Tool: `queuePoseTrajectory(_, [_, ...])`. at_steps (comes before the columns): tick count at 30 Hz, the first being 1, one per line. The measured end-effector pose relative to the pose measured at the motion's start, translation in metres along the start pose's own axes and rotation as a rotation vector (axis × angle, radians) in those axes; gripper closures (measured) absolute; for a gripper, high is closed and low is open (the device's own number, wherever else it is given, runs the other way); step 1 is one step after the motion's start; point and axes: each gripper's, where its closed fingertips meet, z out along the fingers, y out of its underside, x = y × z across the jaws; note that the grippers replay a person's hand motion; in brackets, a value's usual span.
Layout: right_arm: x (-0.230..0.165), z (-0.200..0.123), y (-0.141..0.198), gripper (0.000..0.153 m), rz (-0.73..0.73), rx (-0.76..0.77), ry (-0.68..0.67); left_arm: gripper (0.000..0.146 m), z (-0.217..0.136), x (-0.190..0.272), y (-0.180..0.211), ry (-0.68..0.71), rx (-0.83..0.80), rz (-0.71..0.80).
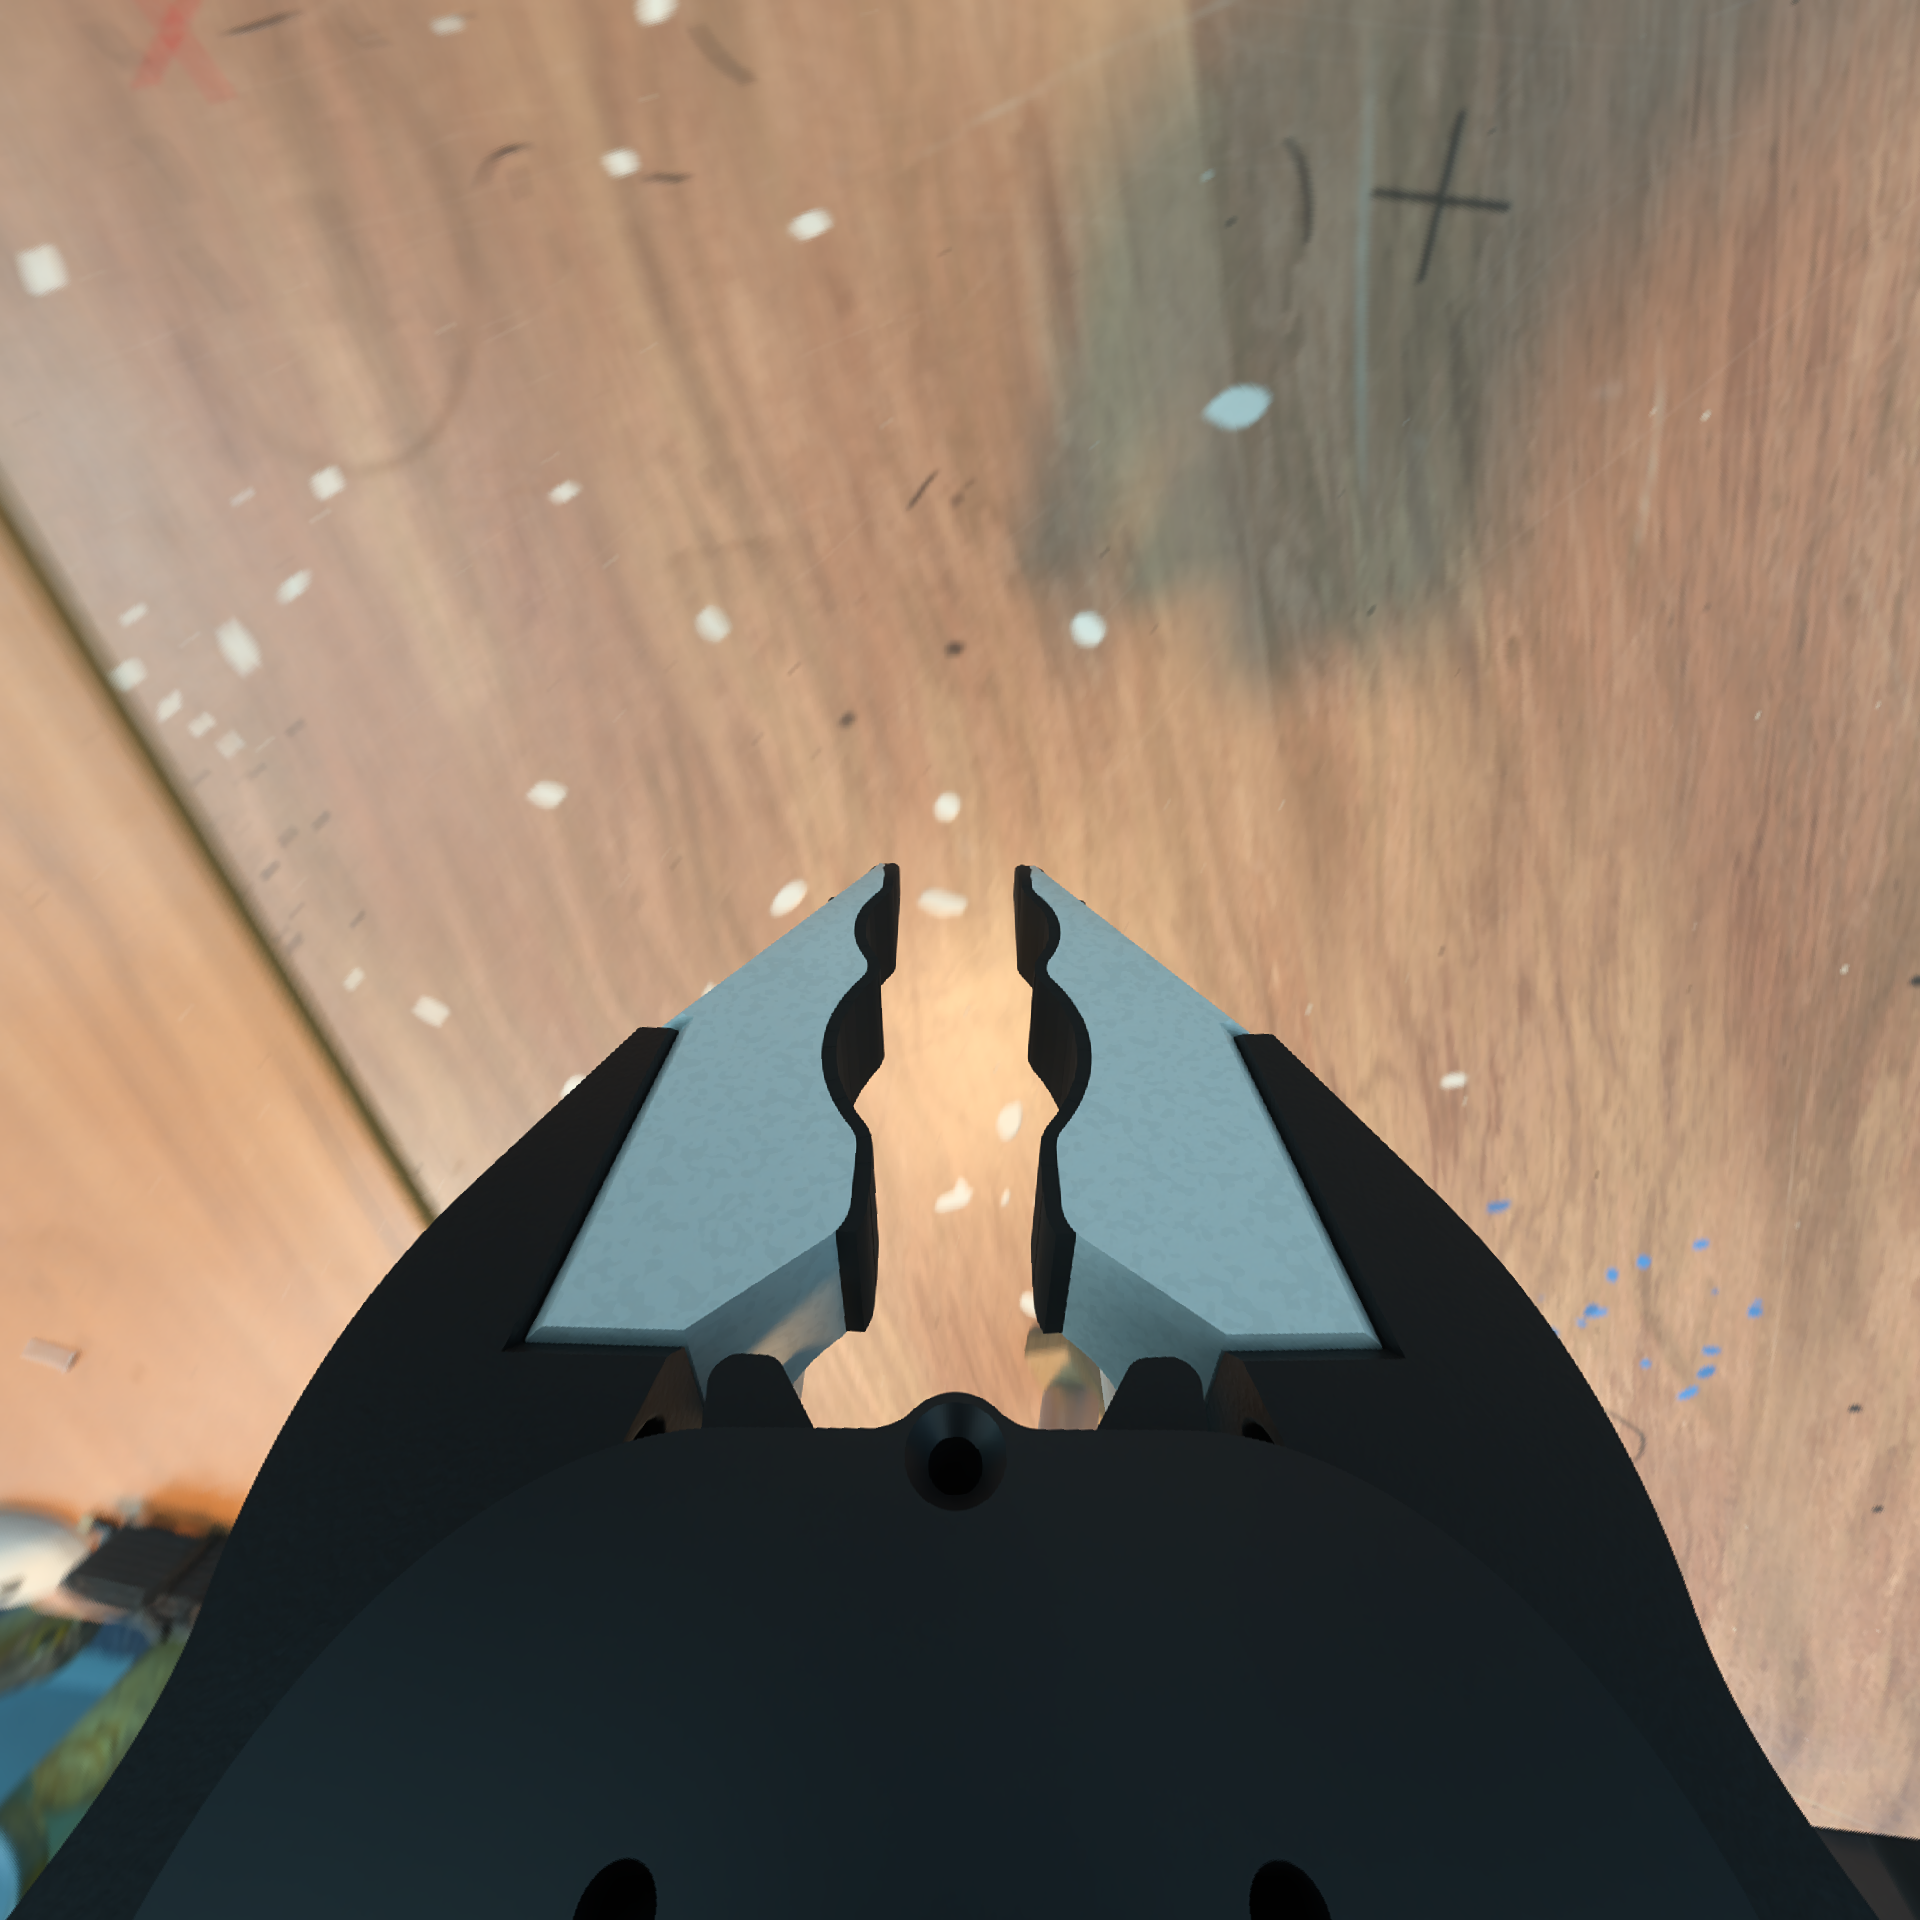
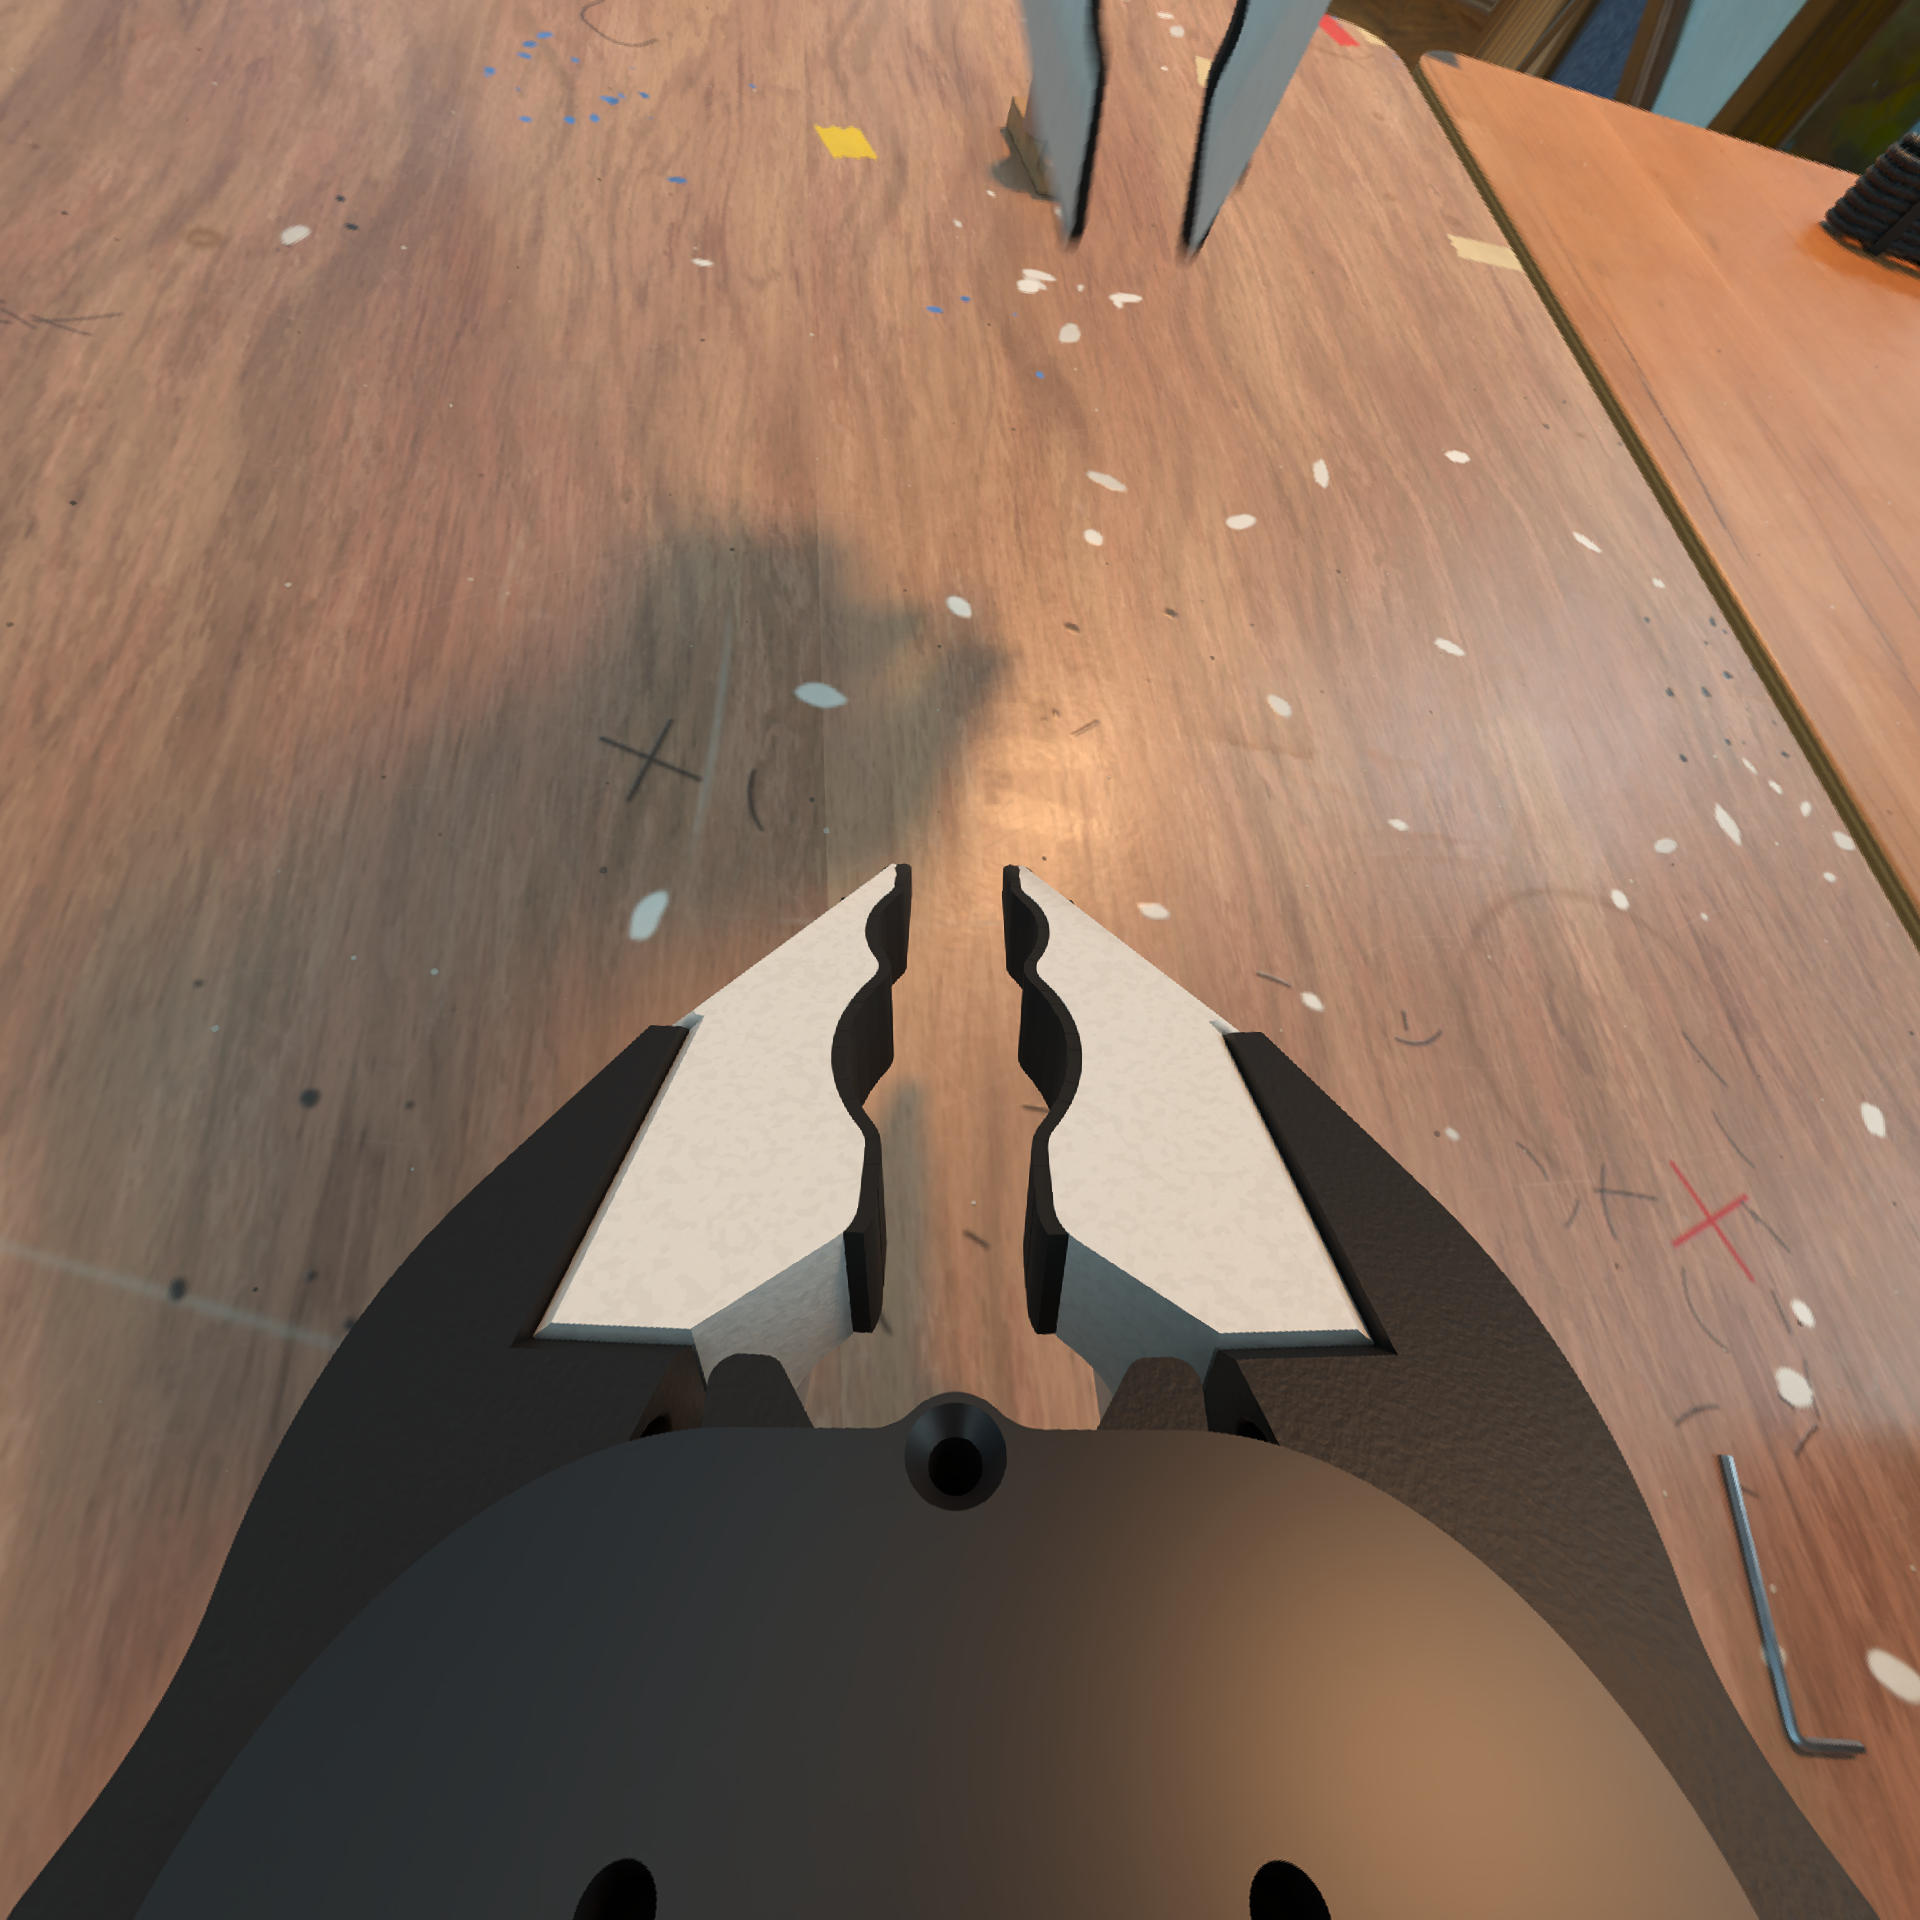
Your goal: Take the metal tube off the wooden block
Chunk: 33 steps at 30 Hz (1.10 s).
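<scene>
Left gripper (image 1: 956, 883): we see our two pale fingers parted by a narrow gap with nothing between them; bare tabletop shows through the gap
Right gripper (image 2: 956, 883): the same stance, fingers a little apart and holding nothing; only wood grain lies between the tips
Table (image 2: 416, 520): brown wood grain, flecked with white paint chips and small blue specks; a dark shadow patch lies just ahead of our right gripper
Hex key (image 2: 1766, 1621): a thin grey L-shaped key lies flat on the table at the near right of the right wrist view, well apart from our fingers
Red cross (image 2: 1712, 1221): drawn on the wood to the right of our right gripper, beyond the hex key
Black cross (image 2: 649, 761): pencilled inside the shadow patch, ahead and to the left of the right fingertips; in the left wrist view we find it at the upper right (image 1: 1439, 197)
Yellow tape (image 2: 845, 141): a small scrap stuck to the table far ahead
Left gripper from afar (image 2: 1132, 234): its two fingers point down at the table at the top of the right wrist view, slightly parted
Second table (image 2: 1714, 312): an orange-brown top butts against ours along a dark seam on the right
Metal tube and wooden block: we cannot find either in these two views
</scene>
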Motion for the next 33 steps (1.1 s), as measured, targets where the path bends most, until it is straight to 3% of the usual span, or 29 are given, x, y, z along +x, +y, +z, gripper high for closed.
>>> queuePoseTrajectory(4, [0.001,0.002,0.002,0.135,0.009,-0.003,-0.002,0.128,-0.058,-0.02,0.046,-0.117,-0.013,-0.085])
queuePoseTrajectory(9, [0.001,0.005,0.005,0.135,0.022,-0.014,-0.006,0.13,-0.089,-0.006,0.132,-0.032,-0.105,-0.279])
queuePoseTrajectory(16, [0.003,0.008,0.009,0.135,0.036,-0.023,-0.003,0.125,-0.033,0.026,0.215,0.077,-0.232,-0.412])
queuePoseTrajectory(21, [0.003,0.008,0.011,0.135,0.043,-0.027,-0.006,0.119,0.001,0.039,0.23,0.122,-0.234,-0.441])
queuePoseTrajectory(27, [0.004,0.008,0.013,0.135,0.041,-0.033,-0.004,0.124,0.008,0.04,0.236,0.115,-0.19,-0.456])
queuePoseTrajectory(33, [0.005,0.008,0.015,0.135,0.039,-0.045,0.005,0.124,-0.014,0.033,0.262,0.087,-0.268,-0.497])
